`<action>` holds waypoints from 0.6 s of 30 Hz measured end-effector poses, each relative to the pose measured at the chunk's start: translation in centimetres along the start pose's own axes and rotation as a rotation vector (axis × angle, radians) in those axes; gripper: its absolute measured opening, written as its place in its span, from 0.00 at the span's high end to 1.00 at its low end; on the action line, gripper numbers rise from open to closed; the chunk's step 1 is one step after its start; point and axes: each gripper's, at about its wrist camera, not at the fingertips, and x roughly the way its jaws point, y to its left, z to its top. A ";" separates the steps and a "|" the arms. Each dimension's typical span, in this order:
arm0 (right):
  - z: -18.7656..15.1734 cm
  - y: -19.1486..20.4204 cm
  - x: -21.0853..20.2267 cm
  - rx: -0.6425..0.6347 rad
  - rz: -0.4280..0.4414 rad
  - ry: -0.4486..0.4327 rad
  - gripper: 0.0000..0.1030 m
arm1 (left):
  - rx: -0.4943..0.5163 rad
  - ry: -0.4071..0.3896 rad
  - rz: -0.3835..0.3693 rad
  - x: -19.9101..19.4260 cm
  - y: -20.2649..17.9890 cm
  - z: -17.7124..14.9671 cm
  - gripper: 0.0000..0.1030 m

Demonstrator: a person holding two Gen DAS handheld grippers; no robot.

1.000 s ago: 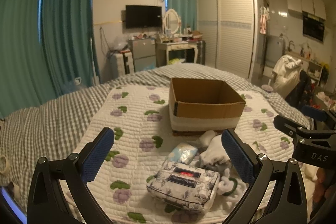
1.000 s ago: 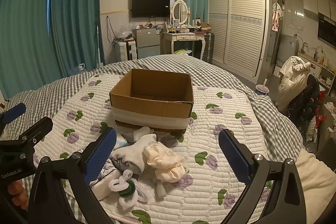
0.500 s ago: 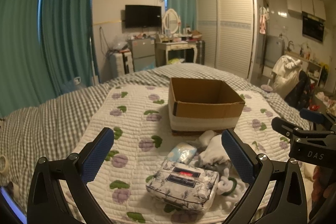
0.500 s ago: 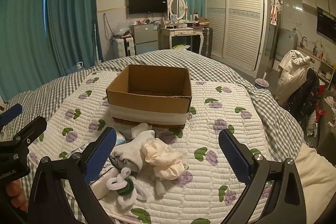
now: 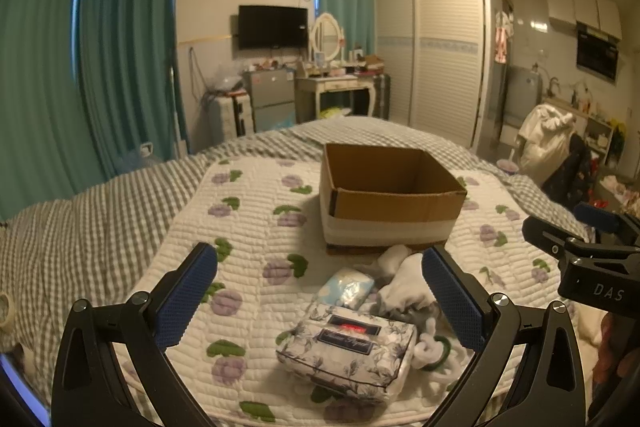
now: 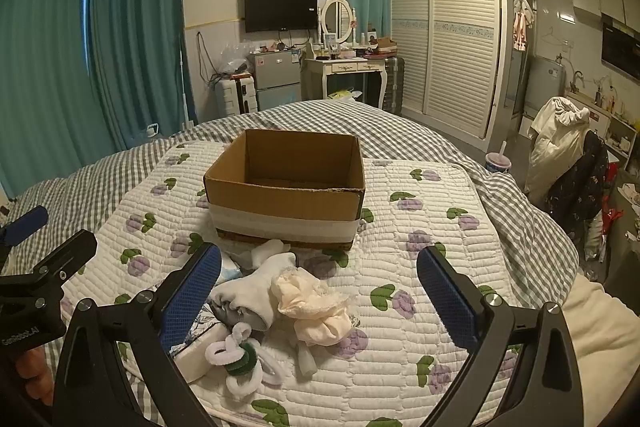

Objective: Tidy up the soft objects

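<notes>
An open, empty cardboard box [image 5: 390, 203] [image 6: 286, 197] stands on the quilted bed. In front of it lies a pile of soft things: a floral pouch [image 5: 348, 347], a blue-white packet [image 5: 347, 287], white socks [image 6: 252, 287] [image 5: 404, 279], a cream cloth bundle [image 6: 316, 307] and white-green hair ties [image 6: 240, 359]. My left gripper [image 5: 320, 299] is open above the pouch. My right gripper [image 6: 320, 295] is open above the cream bundle and socks. Neither holds anything.
The flower-print quilt [image 6: 420, 227] lies over a grey checked bedspread [image 5: 80, 227]. The right gripper's body [image 5: 588, 263] shows at the right edge of the left view; the left one [image 6: 36, 275] shows at the left edge of the right view. A chair with clothes [image 6: 568, 155] stands beside the bed.
The right wrist view has risen and tilted down a little, so the box's inside shows more. The left gripper has barely moved. Nothing was grasped.
</notes>
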 end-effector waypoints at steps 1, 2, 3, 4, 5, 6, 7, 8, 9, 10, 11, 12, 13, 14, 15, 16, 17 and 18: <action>0.0 0.0 0.0 0.001 0.001 0.002 0.04 | 0.000 0.000 0.000 0.0 0.0 0.0 0.00; 0.0 0.0 0.0 0.001 0.000 0.002 0.04 | 0.001 0.000 0.000 0.0 0.0 -0.1 0.00; 0.0 0.0 0.0 0.000 0.000 0.003 0.04 | 0.002 0.001 -0.001 0.0 0.0 -0.1 0.00; 0.0 0.0 0.0 0.000 0.000 0.002 0.04 | 0.002 0.001 -0.001 0.0 0.0 -0.2 0.00; 0.0 0.0 0.0 0.000 0.000 0.001 0.04 | 0.002 0.001 0.000 0.0 0.0 -0.1 0.00; 0.0 0.0 -0.1 -0.003 -0.003 -0.001 0.04 | 0.002 0.001 -0.002 0.0 0.0 -0.2 0.00; 0.0 0.0 -0.1 -0.005 -0.004 -0.002 0.04 | 0.003 0.002 0.000 0.0 -0.1 -0.2 0.00; 0.0 0.0 -0.1 -0.006 -0.007 -0.002 0.04 | 0.003 0.002 0.002 0.0 -0.1 -0.2 0.00; 0.0 0.0 -0.1 -0.005 -0.007 -0.002 0.04 | 0.003 0.003 0.003 0.0 -0.1 -0.2 0.00; 0.0 0.0 -0.1 -0.005 -0.006 -0.002 0.04 | 0.000 0.005 0.002 0.0 -0.1 -0.2 0.00; 0.0 0.0 -0.1 -0.006 -0.004 -0.002 0.04 | -0.002 0.007 0.000 0.0 -0.1 -0.2 0.00; 0.0 0.1 -0.2 -0.008 -0.004 -0.002 0.04 | -0.001 0.009 0.000 0.0 -0.1 -0.2 0.00; 0.0 0.1 -0.2 -0.010 -0.005 -0.002 0.04 | 0.000 0.007 0.001 0.0 -0.1 -0.2 0.00; -0.1 0.1 -0.2 -0.010 -0.005 -0.002 0.04 | 0.000 0.007 0.001 0.0 -0.1 -0.2 0.00; 0.0 0.1 -0.2 -0.009 -0.004 -0.001 0.04 | -0.001 0.008 0.000 0.1 -0.1 -0.2 0.00; -0.1 0.1 -0.2 -0.009 -0.004 -0.002 0.04 | -0.002 0.009 -0.001 0.1 -0.1 -0.2 0.00; -0.1 0.1 -0.2 -0.009 -0.005 -0.002 0.04 | -0.002 0.010 -0.001 0.1 -0.1 -0.2 0.00; -0.1 0.2 -0.2 -0.009 -0.005 -0.002 0.04 | -0.002 0.010 -0.002 0.1 -0.1 -0.2 0.00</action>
